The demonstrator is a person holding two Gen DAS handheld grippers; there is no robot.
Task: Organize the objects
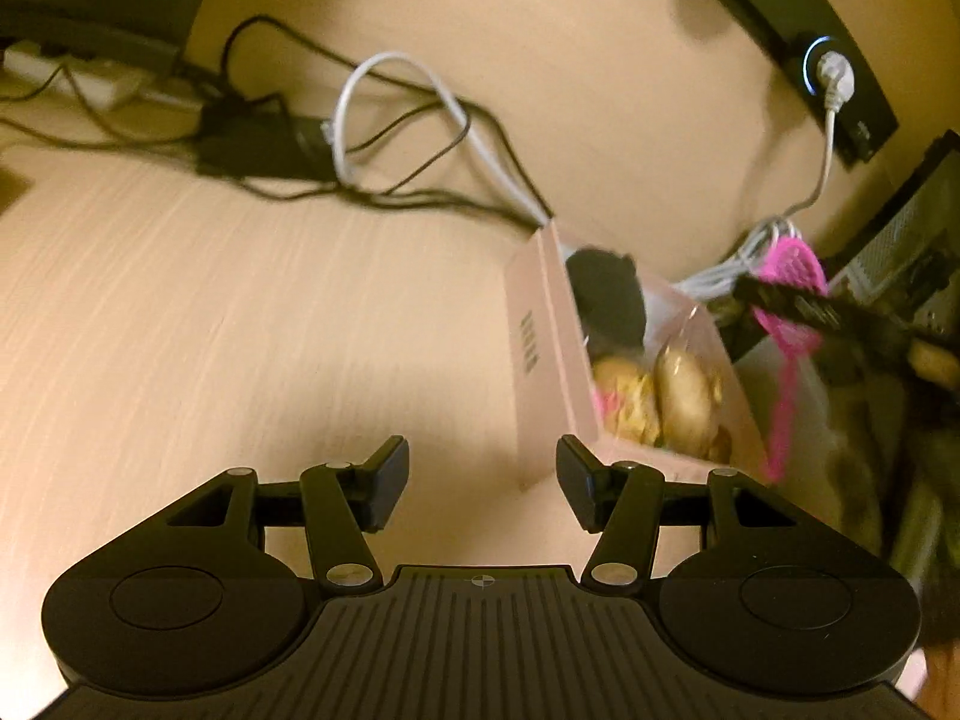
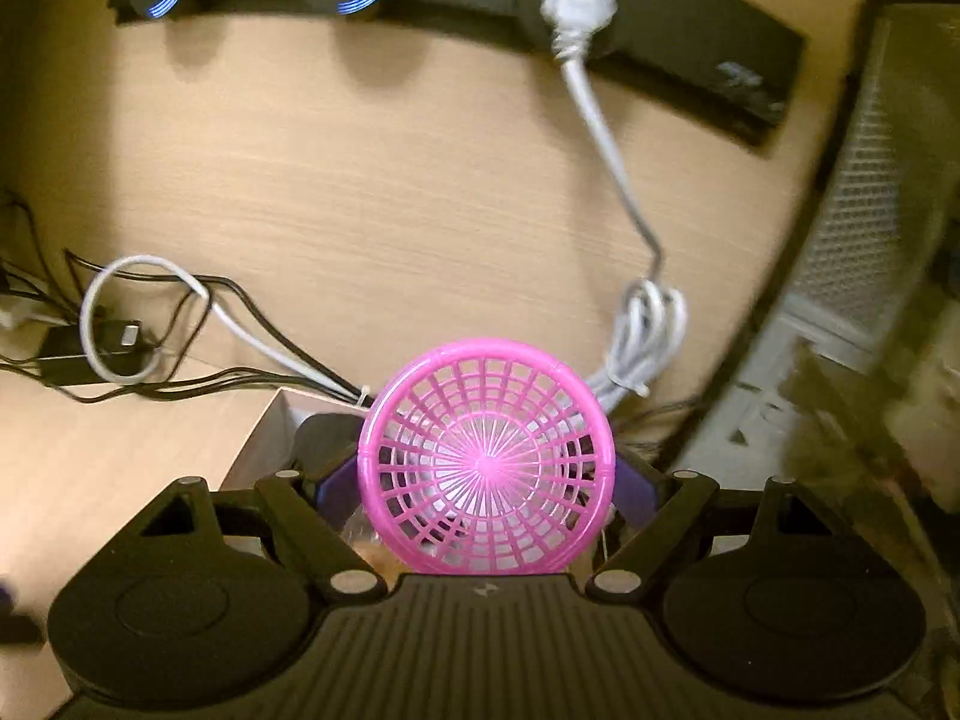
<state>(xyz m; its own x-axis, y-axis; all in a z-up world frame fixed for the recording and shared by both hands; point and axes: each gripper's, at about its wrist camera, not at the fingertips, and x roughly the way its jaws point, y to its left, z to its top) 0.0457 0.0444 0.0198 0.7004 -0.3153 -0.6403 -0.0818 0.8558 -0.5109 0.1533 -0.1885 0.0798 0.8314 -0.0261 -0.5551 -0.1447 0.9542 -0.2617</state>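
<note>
Two right fingers (image 2: 342, 483) clamp a pink basket (image 2: 486, 465) by its rim on either side, so the right gripper (image 2: 486, 489) grips it with the open mesh bowl turned toward the camera, standing on edge between the pads. Below and behind the basket sits a pale box (image 2: 258, 438), one corner showing at the left, dark contents just beyond the rim.

From the left wrist view, the left gripper (image 1: 483, 483) has its fingers (image 1: 387, 480) spread apart with nothing between them, above bare desk (image 1: 240, 312). The box (image 1: 540, 348) lies just ahead and to the right of the right-hand finger, holding a dark item (image 1: 606, 294) and wrapped yellowish things (image 1: 678, 402). The basket (image 1: 789, 300) hangs over the box's far right side, seen edge-on and blurred.

Farther out, black and white cables (image 1: 408, 138) tangle on the desk, and a white plug (image 2: 576, 0) sits in a black power strip (image 2: 660, 48) on the wall.
</note>
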